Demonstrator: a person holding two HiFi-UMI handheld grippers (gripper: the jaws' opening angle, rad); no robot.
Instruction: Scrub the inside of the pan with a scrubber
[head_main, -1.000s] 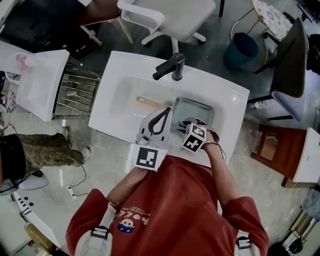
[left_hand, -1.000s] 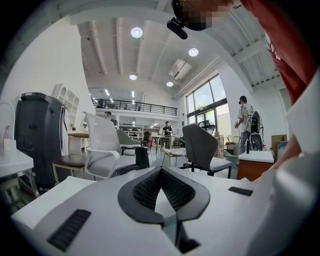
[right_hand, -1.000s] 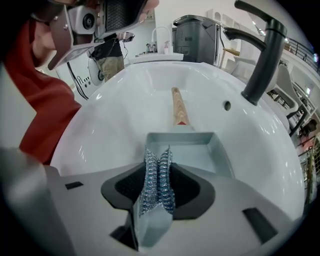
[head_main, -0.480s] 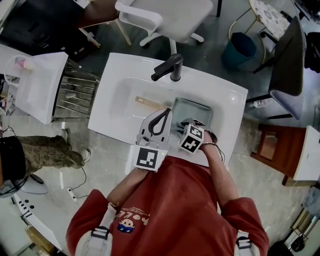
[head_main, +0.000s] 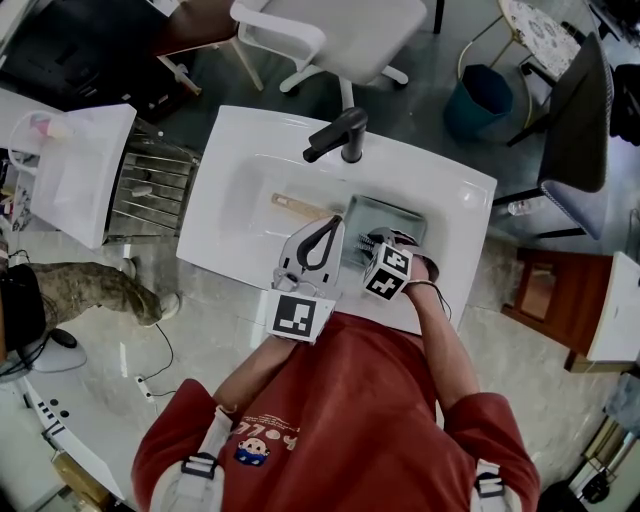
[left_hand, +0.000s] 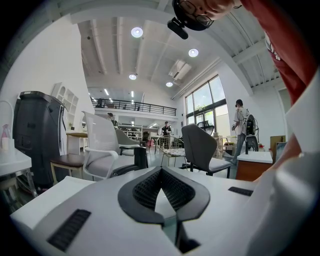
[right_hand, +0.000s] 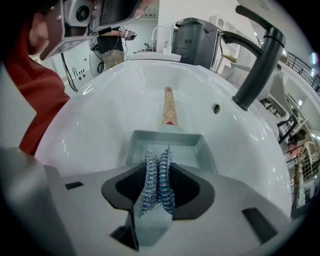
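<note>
Your right forearm reaches forward from the red sleeve, and your right hand (head_main: 424, 271) holds the right hand-held gripper (head_main: 366, 243) tilted down into the sink (head_main: 240, 170), its marker cube facing up at you. Your left forearm runs forward beside it and carries the left hand-held gripper (head_main: 322, 228) above the sink's near rim. It is aimed level, and its own view looks out across the room at chairs and ceiling. The left jaws are closed tip to tip, with nothing between the pads. The right jaws are clamped narrow on the scrubber (right_hand: 156, 182), a silvery-blue wad of coiled metal wire. It is squeezed into two upright ridges and sticks out past the jaw tips. The scrubber hangs over the near end of the pan (right_hand: 169, 144); neither view lets you tell whether it touches the metal. The pan is a rectangular grey-green one with low sloped walls. It lies flat in the basin, right of its middle and just in front of the black faucet (head_main: 338, 135). Its wooden handle (right_hand: 168, 104) points away from the right hand-held gripper, along the basin floor and toward your left in the head view. The pan's inside looks smooth and evenly coloured. The two hand-held grippers sit close side by side, the left one over the sink just left of the pan.
</note>
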